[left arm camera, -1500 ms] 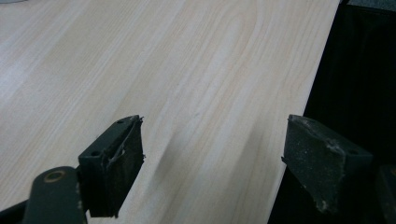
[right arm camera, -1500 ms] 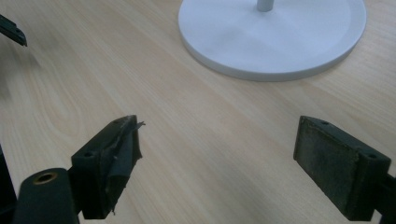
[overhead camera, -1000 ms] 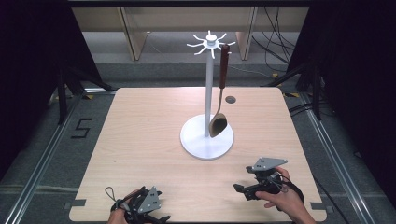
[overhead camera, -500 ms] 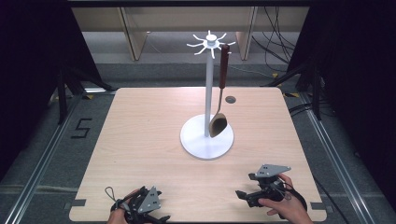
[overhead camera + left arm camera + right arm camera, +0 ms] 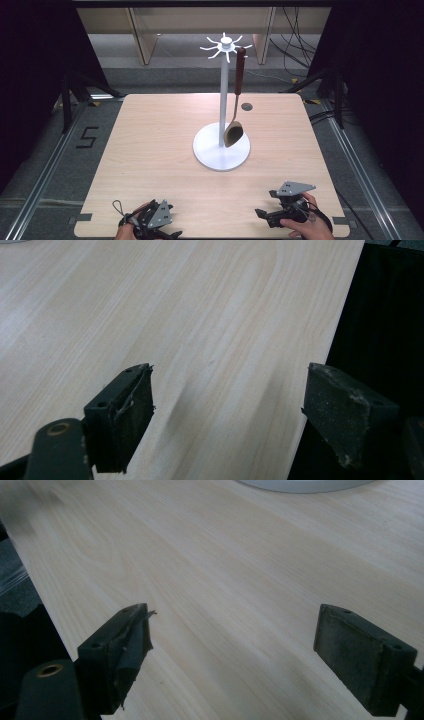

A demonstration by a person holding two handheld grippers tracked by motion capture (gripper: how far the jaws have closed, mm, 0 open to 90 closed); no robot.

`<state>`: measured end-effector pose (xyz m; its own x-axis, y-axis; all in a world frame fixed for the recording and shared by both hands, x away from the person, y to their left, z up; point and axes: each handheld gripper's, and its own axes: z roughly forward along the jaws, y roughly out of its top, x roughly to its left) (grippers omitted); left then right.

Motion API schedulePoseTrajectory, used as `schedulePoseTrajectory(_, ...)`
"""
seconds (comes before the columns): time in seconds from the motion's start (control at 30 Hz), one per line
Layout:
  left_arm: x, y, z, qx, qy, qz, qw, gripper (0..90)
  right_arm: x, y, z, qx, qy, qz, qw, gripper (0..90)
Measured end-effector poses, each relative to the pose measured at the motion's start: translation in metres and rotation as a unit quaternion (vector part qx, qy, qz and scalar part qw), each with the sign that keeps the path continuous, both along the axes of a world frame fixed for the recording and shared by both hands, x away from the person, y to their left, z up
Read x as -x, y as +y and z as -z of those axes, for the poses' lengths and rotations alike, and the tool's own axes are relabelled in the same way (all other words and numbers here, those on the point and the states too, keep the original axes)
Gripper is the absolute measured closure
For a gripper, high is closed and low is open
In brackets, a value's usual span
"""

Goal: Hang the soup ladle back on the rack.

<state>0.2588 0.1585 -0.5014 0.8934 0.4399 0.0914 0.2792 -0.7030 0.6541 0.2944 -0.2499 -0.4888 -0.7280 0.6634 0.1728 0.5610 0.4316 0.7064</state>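
A pale wooden table [image 5: 150, 165] is seen from above. Near its middle stands a white rack [image 5: 221, 145]: a round base, a thin upright pole, and a ring of short hooks at the top. A spoon [image 5: 235, 117] with a dark reddish handle and a wooden bowl hangs from one hook on the pole's right side. It hangs straight down, and its bowl sits just above the base, close beside the pole.

A person's two hands come in at the near edge of the table, well apart from the rack. The left gripper [image 5: 150, 222] rests by the near left corner. The right gripper [image 5: 272, 216] lies near the right corner, pointing left across the table. In each gripper's own camera, the two black jaws stand wide apart with nothing but bare wood between them; the right gripper's camera also catches the edge of the rack's white base at the top.

Judging from this, the hanging looks done: the spoon is on its hook and both grippers are empty, back at the table edge. Nothing else lies on the table to hang.
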Motion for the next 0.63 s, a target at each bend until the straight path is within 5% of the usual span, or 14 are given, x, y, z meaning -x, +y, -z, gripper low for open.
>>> schedulePoseTrajectory(0.17,-0.0001,0.0000,0.0000,0.000,0.000,0.000,1.0000,19.3,0.0031,-0.0009,0.0010,0.004,-0.001,0.012,0.9999,15.9)
schedulePoseTrajectory(0.63,-0.0001,-0.0003,0.0000,-0.001,0.000,0.001,1.0000,19.3,0.0090,0.0000,0.0020,0.022,-0.025,-0.012,0.9994,18.8)
